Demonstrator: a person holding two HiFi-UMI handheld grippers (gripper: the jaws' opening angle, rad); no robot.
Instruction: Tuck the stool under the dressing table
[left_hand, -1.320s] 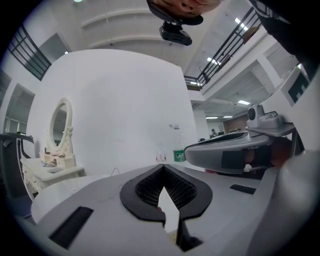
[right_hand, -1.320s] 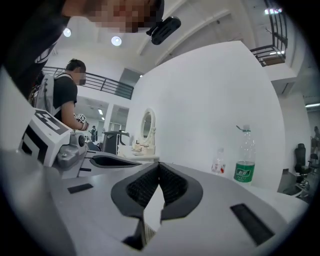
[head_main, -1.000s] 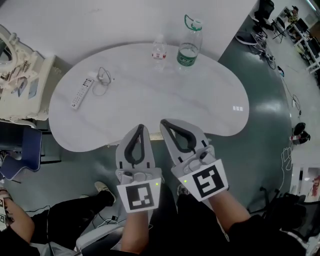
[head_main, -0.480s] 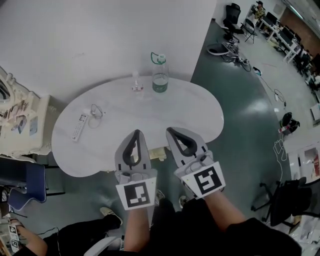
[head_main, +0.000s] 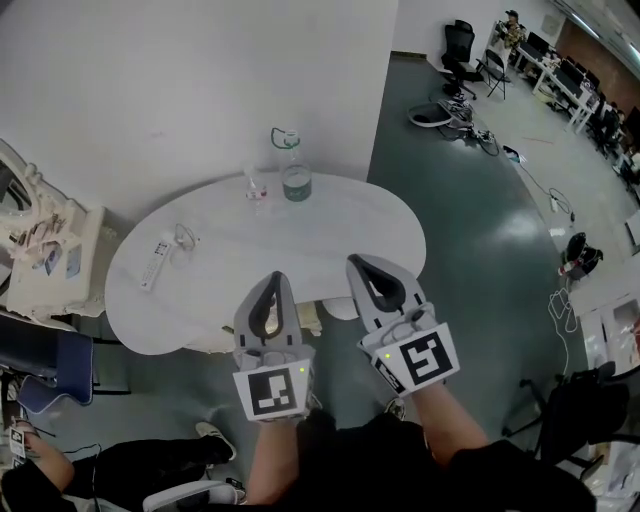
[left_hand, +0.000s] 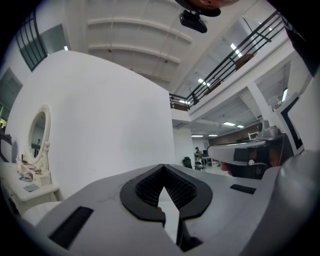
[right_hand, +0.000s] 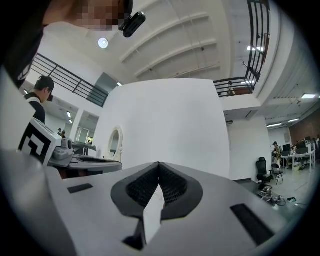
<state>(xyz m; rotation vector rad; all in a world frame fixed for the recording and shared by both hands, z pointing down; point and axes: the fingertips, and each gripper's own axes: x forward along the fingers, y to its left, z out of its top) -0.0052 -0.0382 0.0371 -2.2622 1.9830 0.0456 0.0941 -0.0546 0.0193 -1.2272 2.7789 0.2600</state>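
**A:** Looking down from the head view, where is the stool?

**B:** I am not sure. A pale rounded shape, which I take for the stool (head_main: 340, 308), shows at the near edge of the white curved table (head_main: 340, 225), between the two grippers. Most of it is hidden below the top, so I judge that it is already tucked in.

**A:** Is that the dressing table?

**B:** I cannot say. An ornate white dressing table (head_main: 45, 265) stands at the left, well apart from the stool. The curved table carries only a large bottle (head_main: 293, 170), a small bottle (head_main: 256, 187) and a remote (head_main: 157, 262), all at the far side. I think they stand there so that the near edge is free for someone to sit.

**A:** And the claws?

**B:** The left gripper (head_main: 276, 280) and the right gripper (head_main: 360, 262) both have their jaws fully together, with nothing between them. They are held side by side and high above the table, touching nothing. Each gripper view looks out at the wall, not down.

**A:** Why so?

**B:** My guess is that no pushing is needed now. If the stool must go further in, the closed tips could nudge it, but the hands must first come down.
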